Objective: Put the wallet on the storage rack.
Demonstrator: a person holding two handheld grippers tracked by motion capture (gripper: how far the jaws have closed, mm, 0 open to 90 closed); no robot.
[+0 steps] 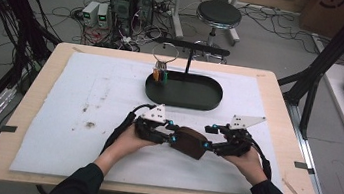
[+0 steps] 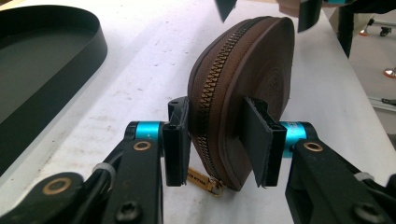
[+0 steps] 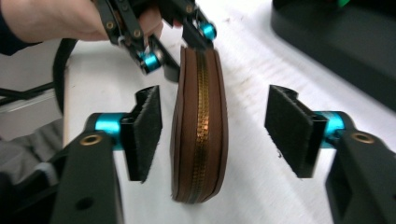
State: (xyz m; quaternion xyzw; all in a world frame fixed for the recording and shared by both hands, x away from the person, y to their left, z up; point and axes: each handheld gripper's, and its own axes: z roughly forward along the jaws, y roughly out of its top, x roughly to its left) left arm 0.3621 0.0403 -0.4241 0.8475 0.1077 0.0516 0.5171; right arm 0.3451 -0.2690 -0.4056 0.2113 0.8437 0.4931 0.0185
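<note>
High view: brown zip pouch [image 1: 190, 142] stands on edge on the white mat [image 1: 84, 95], on the person's side of the black oval tray [image 1: 184, 90] and well apart from it. Left gripper [image 1: 170, 138] meets the pouch's left end, right gripper [image 1: 207, 145] sits at its right end. A ring w/ small colored bits [image 1: 161, 70] stands at the tray's far-left end.

Left gripper view: both pads [image 2: 176, 140] press flat on the pouch [image 2: 243, 88], one per side face, zipper [image 2: 212, 79] running up betw. them; so it's pinching the pouch near its low end. Brass pull tab [image 2: 204, 179] hangs at the bottom by the mat. Tray wall [image 2: 70, 79] lies off to the left of the pouch.

Right gripper view: jaws spread wide; pouch [image 3: 198, 121] stands betw. the pads [image 3: 145, 130] w/ clear gaps both sides, no contact. The left gripper [image 3: 175, 49] clamps the far end.

Handling, my read: leather-like shell, prob. light, semi-stiff; sides will give some under squeeze. Smooth faces could slip, and the thin edge makes it tippy if let go. Best hold = flat side faces, pads square on, clear of the zipper teeth. For the zip, go for the brass tab while the other end is clamped.
</note>
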